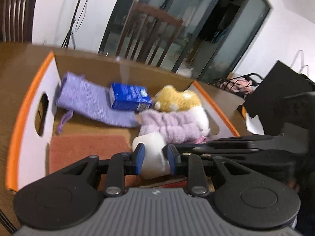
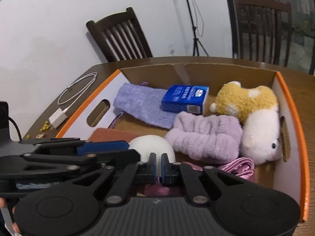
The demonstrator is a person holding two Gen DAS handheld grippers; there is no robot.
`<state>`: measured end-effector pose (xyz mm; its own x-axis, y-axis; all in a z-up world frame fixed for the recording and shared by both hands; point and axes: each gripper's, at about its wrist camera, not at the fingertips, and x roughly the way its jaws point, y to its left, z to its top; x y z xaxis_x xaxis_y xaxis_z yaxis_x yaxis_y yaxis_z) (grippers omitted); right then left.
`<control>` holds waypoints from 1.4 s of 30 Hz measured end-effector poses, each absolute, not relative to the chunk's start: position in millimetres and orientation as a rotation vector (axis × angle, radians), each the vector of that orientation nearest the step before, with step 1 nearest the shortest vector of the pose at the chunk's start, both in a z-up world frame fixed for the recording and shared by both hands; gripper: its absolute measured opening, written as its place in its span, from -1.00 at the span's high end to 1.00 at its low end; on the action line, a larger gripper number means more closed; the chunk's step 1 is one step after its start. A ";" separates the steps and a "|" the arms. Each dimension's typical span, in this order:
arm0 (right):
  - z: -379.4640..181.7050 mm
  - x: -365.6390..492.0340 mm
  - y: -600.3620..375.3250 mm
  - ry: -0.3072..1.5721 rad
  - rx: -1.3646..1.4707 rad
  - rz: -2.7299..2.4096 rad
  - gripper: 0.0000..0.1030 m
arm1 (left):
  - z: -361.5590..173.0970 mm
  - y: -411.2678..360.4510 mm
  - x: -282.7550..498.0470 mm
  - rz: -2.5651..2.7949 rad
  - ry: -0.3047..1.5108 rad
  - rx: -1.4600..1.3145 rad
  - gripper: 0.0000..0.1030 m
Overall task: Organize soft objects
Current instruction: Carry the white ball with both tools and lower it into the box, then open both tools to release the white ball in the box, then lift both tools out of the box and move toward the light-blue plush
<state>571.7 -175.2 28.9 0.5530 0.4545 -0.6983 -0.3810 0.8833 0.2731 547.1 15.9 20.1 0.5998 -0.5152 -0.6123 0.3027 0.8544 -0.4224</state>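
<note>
A cardboard box [image 2: 291,106] with orange-edged flaps [image 1: 17,118] holds soft things. My left gripper [image 1: 155,159] is shut on a white soft ball [image 1: 151,147] low inside the box; the ball also shows in the right wrist view [image 2: 151,145]. My right gripper [image 2: 158,167] is nearly shut just behind the ball, over pink fabric [image 2: 238,167]; whether it pinches anything is unclear. In the box lie a purple knit pouch [image 2: 141,102], a blue carton [image 2: 186,98], a lilac fluffy cloth [image 2: 204,135], a yellow-and-white plush [image 2: 254,116] and a rust-coloured pad [image 1: 86,149].
The box stands on a brown wooden table [image 2: 82,74]. A white charger with cable [image 2: 59,118] and small crumbs lie left of the box. Dark wooden chairs [image 2: 120,35] stand behind the table. A black bag [image 1: 279,86] sits to the right.
</note>
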 end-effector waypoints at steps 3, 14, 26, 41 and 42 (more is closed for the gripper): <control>31.0 569.5 -183.7 0.845 0.111 0.473 0.82 | 9.9 9.1 556.0 -0.469 0.838 -0.255 0.51; 89.0 537.7 -213.0 0.715 0.167 0.469 0.58 | 82.0 27.9 499.1 -0.432 0.715 -0.187 0.15; 176.0 433.1 -249.3 0.508 0.119 0.498 0.02 | 169.2 50.2 373.2 -0.317 0.508 -0.040 -0.35; 87.2 280.6 -260.3 0.413 0.051 0.449 -0.65 | 75.5 24.1 192.5 -0.255 0.327 -0.011 -0.96; 74.4 270.9 -258.1 0.432 0.053 0.447 -0.65 | 65.4 24.0 186.0 -0.253 0.347 -0.025 -0.96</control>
<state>270.9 -258.1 74.4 0.8127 0.4298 -0.3934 -0.4076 0.9019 0.1431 186.0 24.0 65.4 0.9092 -0.2491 -0.3336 0.2405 0.9683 -0.0676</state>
